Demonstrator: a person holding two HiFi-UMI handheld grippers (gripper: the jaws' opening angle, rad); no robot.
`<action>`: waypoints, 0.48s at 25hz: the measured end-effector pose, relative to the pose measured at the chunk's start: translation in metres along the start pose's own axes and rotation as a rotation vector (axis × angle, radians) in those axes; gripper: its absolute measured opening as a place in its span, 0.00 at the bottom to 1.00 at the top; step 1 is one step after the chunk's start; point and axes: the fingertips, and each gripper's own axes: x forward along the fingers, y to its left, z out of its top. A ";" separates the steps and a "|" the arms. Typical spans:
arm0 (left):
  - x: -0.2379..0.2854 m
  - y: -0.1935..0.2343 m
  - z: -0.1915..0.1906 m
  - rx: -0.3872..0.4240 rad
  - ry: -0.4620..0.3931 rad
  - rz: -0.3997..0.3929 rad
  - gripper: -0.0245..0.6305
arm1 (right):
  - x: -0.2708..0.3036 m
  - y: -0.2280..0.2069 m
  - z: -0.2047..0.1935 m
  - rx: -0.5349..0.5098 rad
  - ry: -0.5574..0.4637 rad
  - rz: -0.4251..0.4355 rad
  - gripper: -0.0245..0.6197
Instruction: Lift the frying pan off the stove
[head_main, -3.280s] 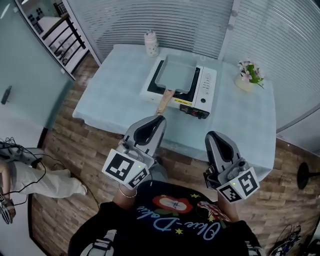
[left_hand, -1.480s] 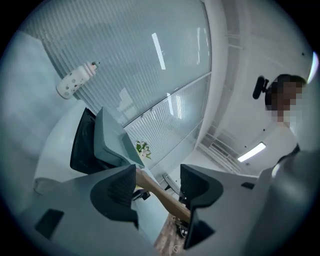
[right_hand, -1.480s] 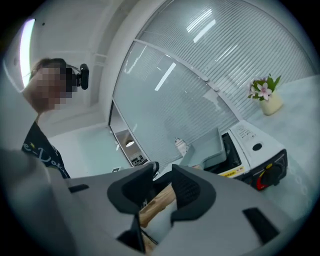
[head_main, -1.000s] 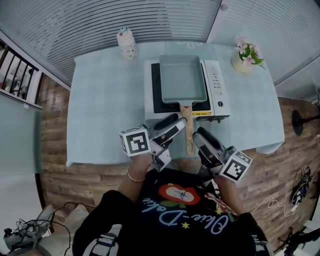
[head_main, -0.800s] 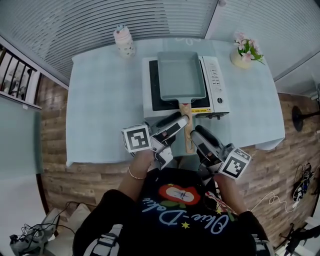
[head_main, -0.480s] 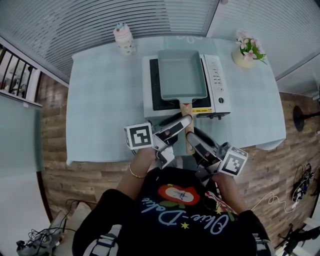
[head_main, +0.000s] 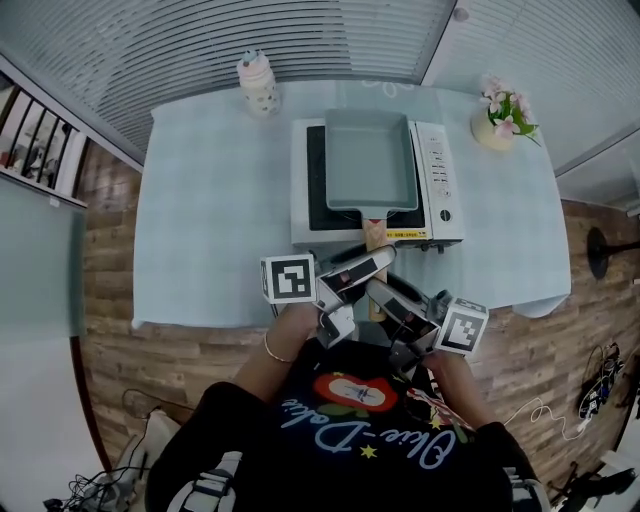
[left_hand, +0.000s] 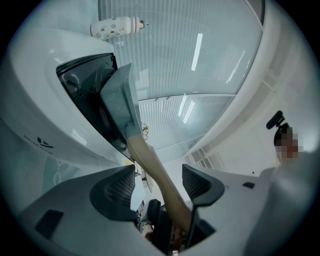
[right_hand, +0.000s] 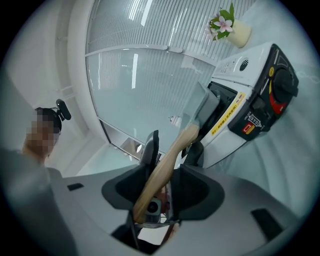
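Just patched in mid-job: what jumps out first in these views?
A grey-blue rectangular frying pan sits on the white tabletop gas stove in the middle of the pale blue table, its wooden handle sticking out toward the near side. Both grippers meet at that handle: the right hand-held gripper is clamped on it, while the left hand-held gripper has its jaws apart around it.

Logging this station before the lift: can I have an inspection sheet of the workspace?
Surface: table under pale blue cloth.
Job's things: grey rectangular frying pan on white portable gas stove; its wooden handle points toward the person.
Clutter: white spotted bottle; pink flowers in cream pot.
Grippers: left gripper open around wooden handle; right gripper shut on wooden handle.
Cables: loose wires on floor.
Surroundings: wooden plank floor; ribbed wall panels.
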 end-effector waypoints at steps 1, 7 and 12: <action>0.001 -0.001 -0.002 -0.031 -0.007 -0.008 0.47 | 0.000 0.001 -0.001 0.010 0.013 0.010 0.34; -0.003 0.003 -0.005 -0.141 -0.030 -0.008 0.35 | 0.001 0.004 -0.008 0.106 0.038 0.063 0.27; 0.000 0.002 -0.004 -0.160 -0.020 -0.006 0.30 | 0.001 0.001 -0.005 0.135 0.058 0.079 0.25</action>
